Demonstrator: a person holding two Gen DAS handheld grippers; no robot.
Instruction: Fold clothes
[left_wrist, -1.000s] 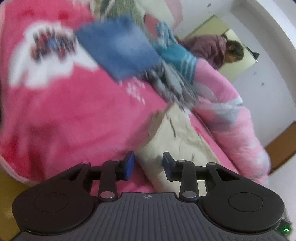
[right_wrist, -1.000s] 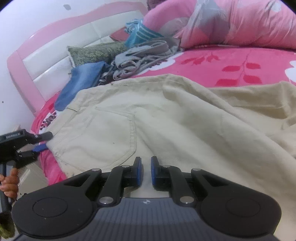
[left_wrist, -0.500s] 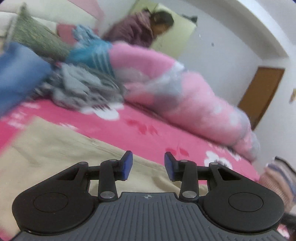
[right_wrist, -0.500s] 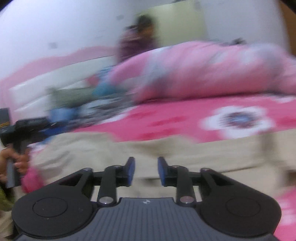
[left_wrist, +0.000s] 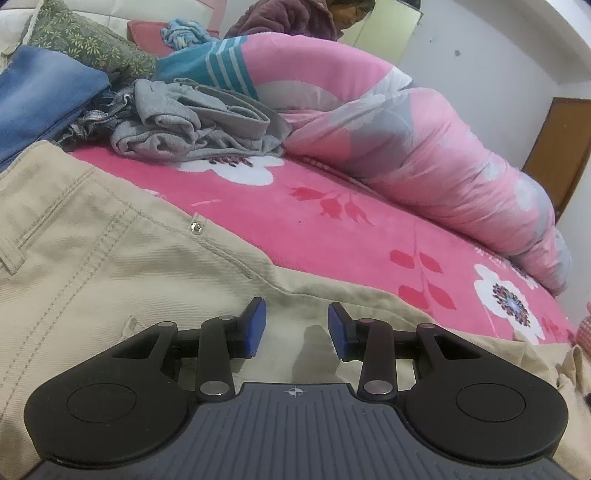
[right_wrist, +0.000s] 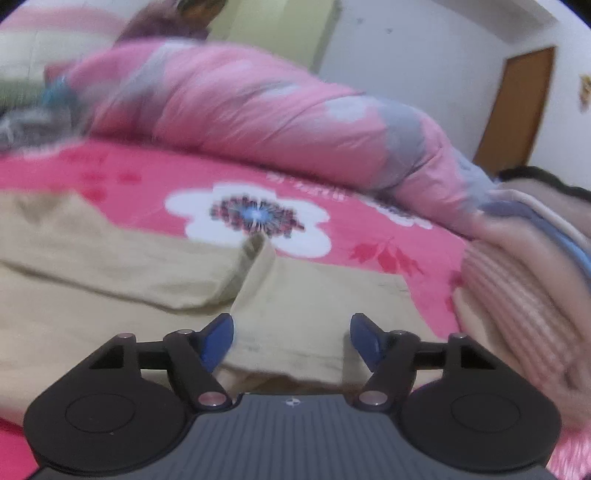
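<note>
Pink fleece bedspread (left_wrist: 332, 229) with white flowers and red leaf prints is covering the bed; a puffy pink-and-grey quilted duvet (left_wrist: 424, 147) is lying rolled along the far side; beige trousers (left_wrist: 110, 266) of twill cotton are lying spread flat across the near part of the bed, waist end at left with double stitching, belt loop and a small metal rivet (left_wrist: 195, 228), leg ends reaching right, one hem cuff folding over the other in the right wrist view (right_wrist: 258, 273); crumpled grey jersey garment (left_wrist: 192, 122) sitting far left beside folded blue denim (left_wrist: 40, 96), a teal striped piece (left_wrist: 210, 70) and a green patterned pillow (left_wrist: 92, 44); stack of ribbed pink knitwear (right_wrist: 517, 295) at right, blurred; left gripper (left_wrist: 293, 326) hovering over the trousers, blue pads partly spread, pinching nothing; right gripper (right_wrist: 291, 338) over the leg hems, jaws have just been opening, now spread wide, cloth under them but not clamped.
</note>
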